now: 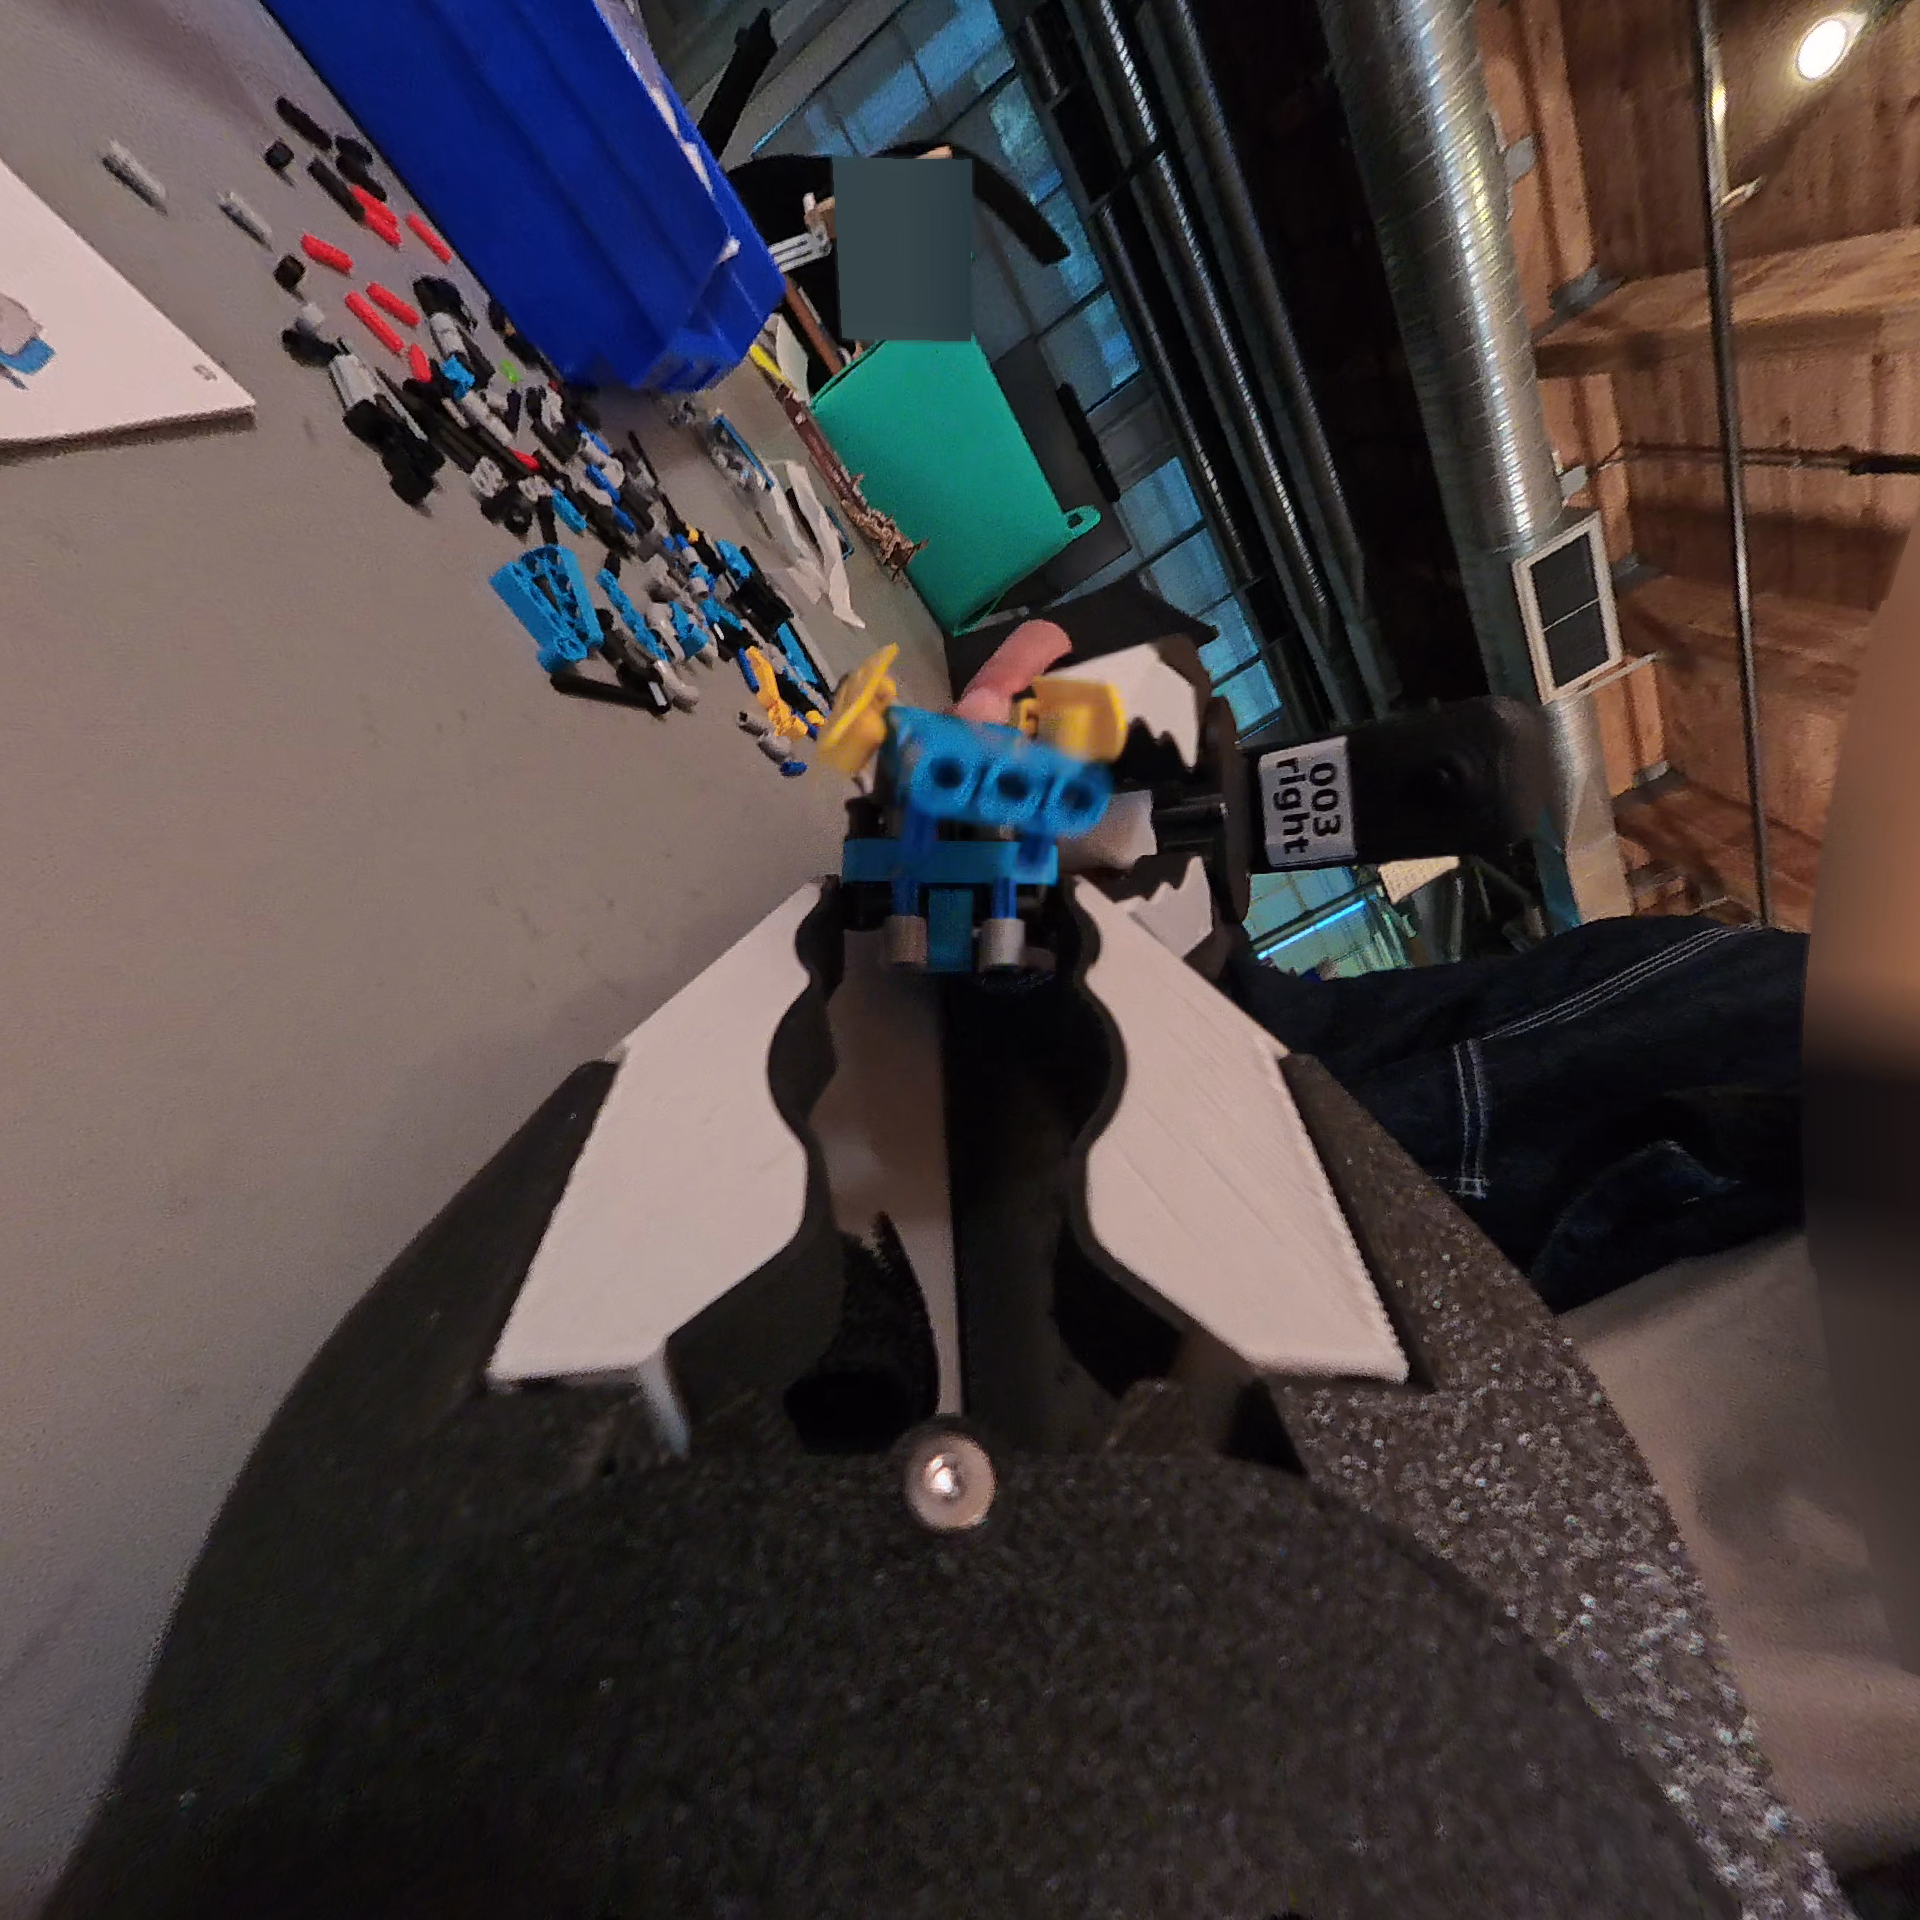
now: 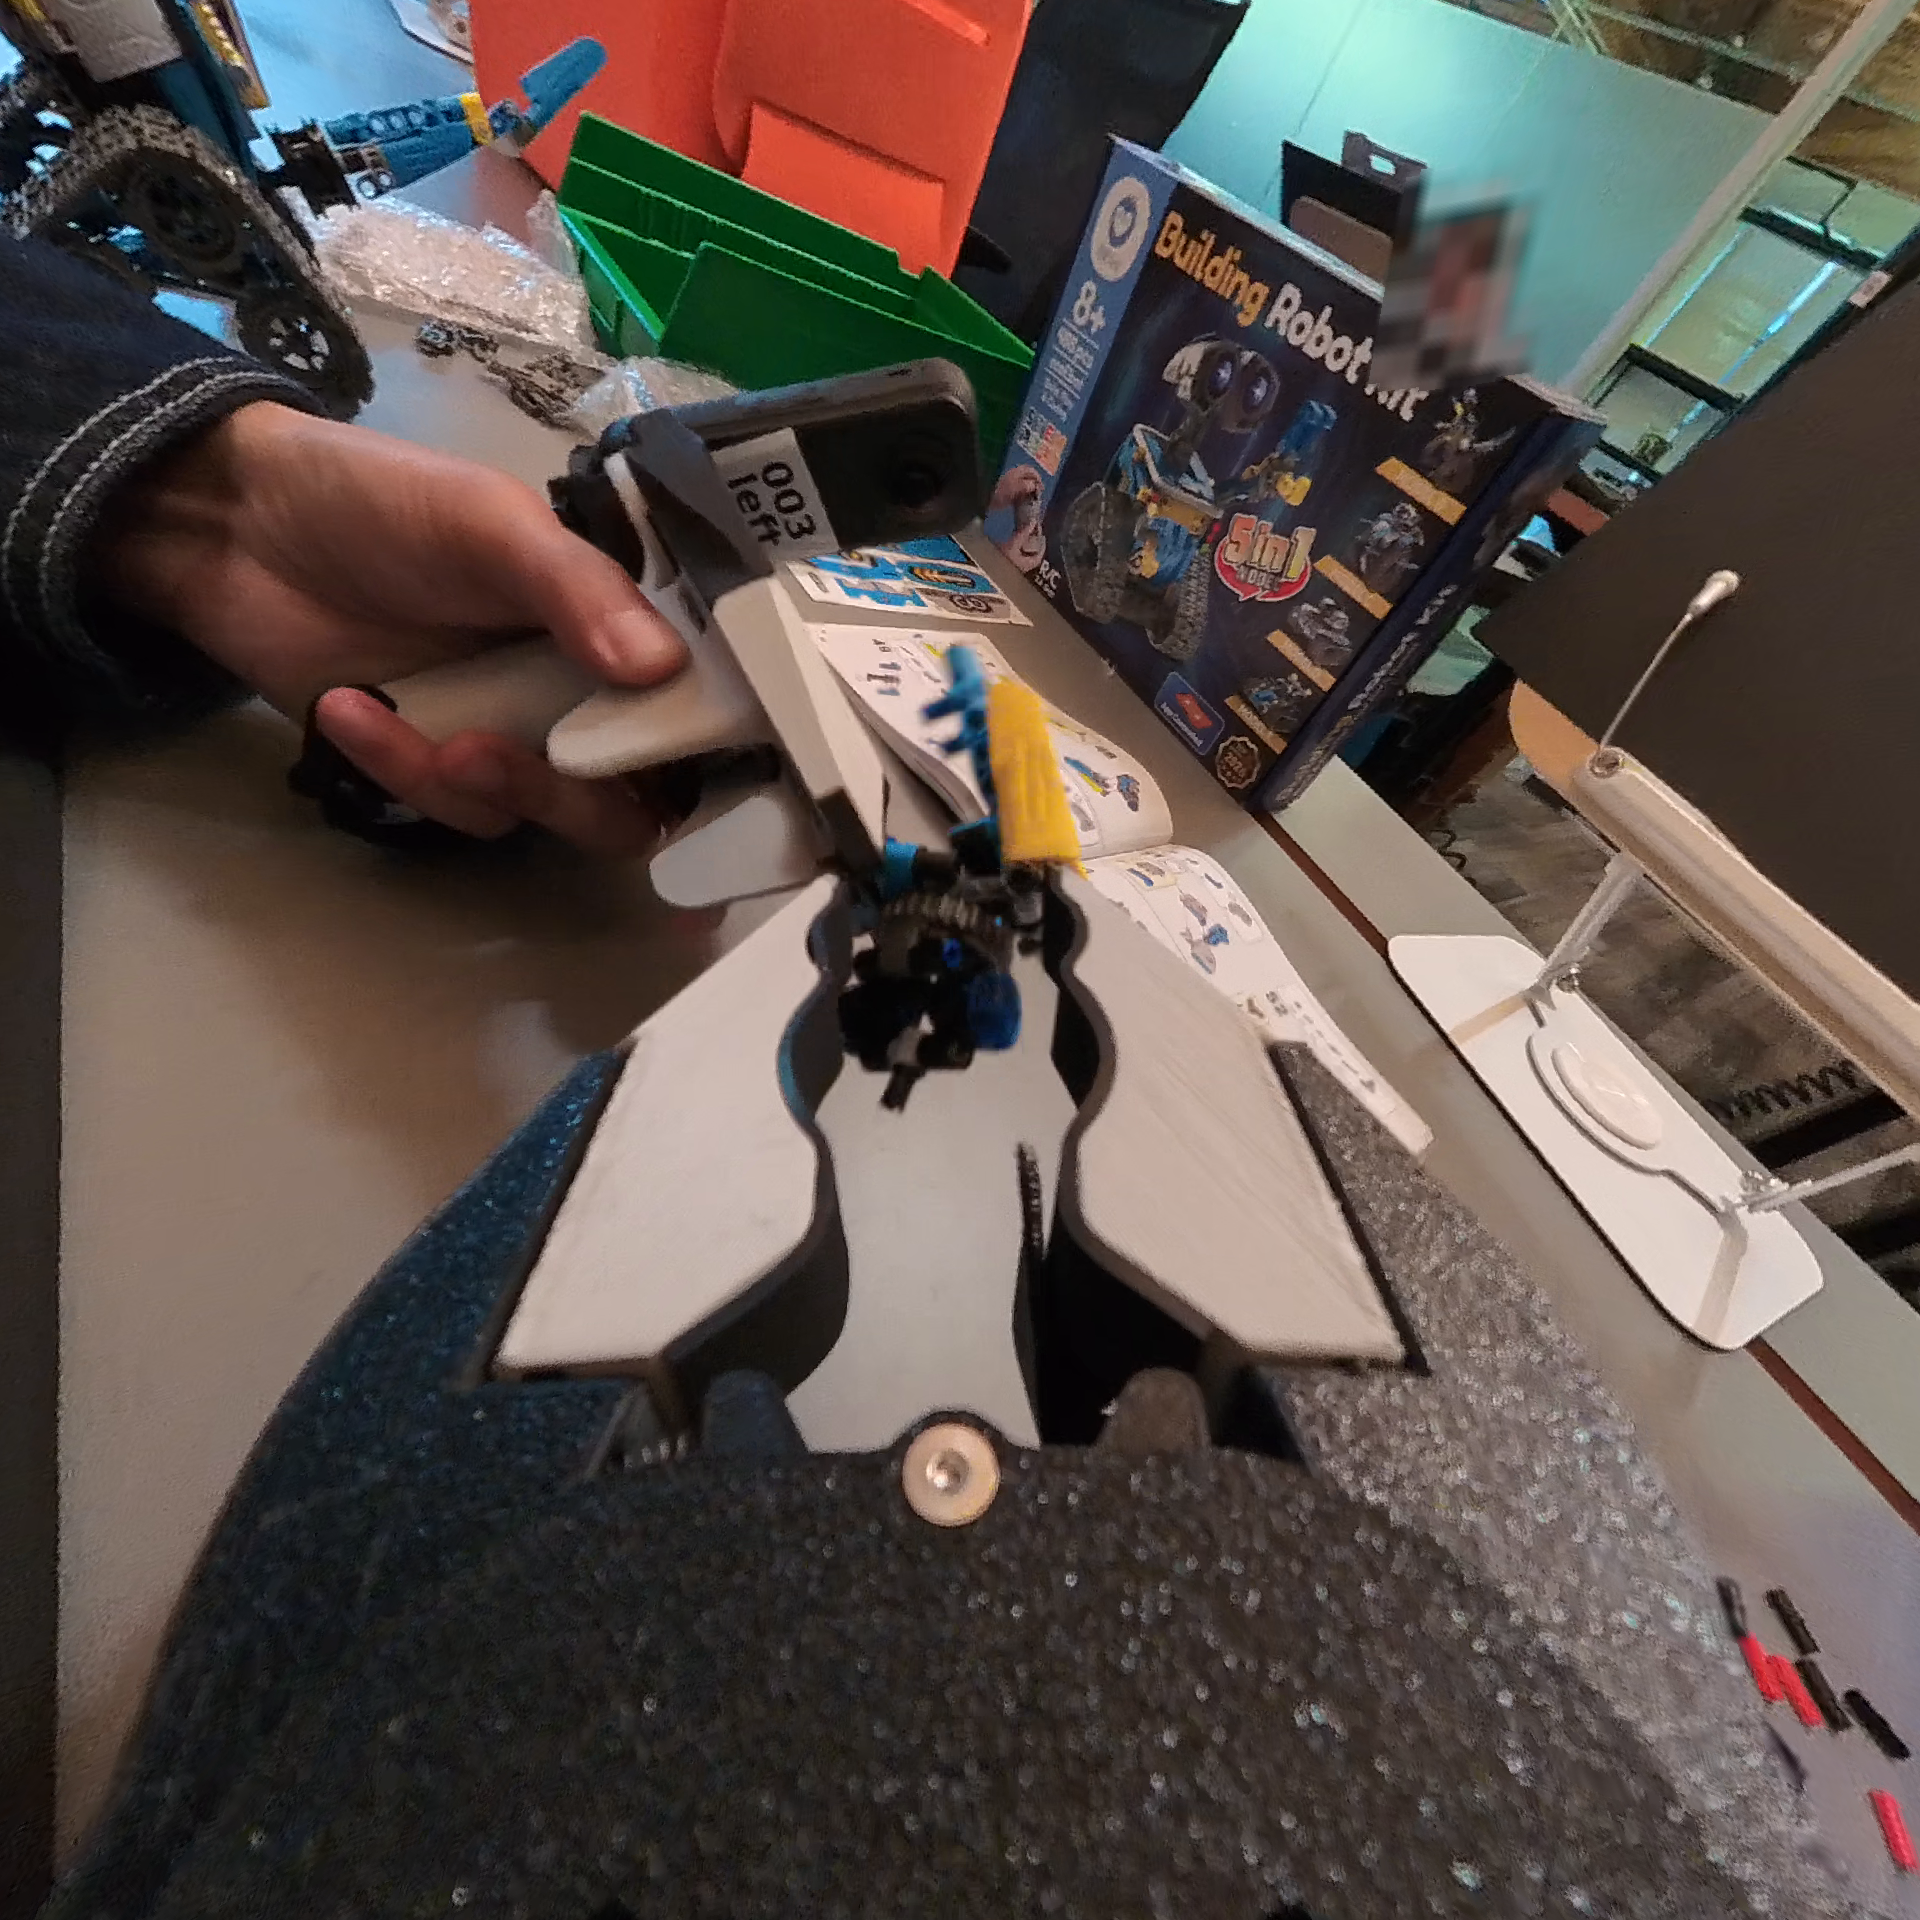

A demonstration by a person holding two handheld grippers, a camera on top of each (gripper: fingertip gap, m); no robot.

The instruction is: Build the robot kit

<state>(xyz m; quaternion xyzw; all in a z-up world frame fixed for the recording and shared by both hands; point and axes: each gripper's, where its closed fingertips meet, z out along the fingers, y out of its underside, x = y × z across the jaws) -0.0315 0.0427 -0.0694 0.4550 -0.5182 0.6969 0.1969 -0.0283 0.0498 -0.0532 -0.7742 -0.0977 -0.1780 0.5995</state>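
- My left gripper (image 1: 951, 914) is clamped on a small blue, black and yellow brick assembly (image 1: 961, 800); its fingertips hide the model's lower part, and motion blur smears the yellow pieces.
- My right gripper (image 2: 945, 925) pinches the same assembly (image 2: 940, 977) from the other side, above the grey table (image 2: 260, 1039). From here the model is a dark blur.
- A masked patch covers part of the background in each view.
- The blue bin (image 1: 540, 177) is cut off by the frame; I cannot see its contents.
- The green bin (image 2: 748, 270) shows only dividers.
- Loose bricks (image 1: 499, 436) lie beside the blue bin.
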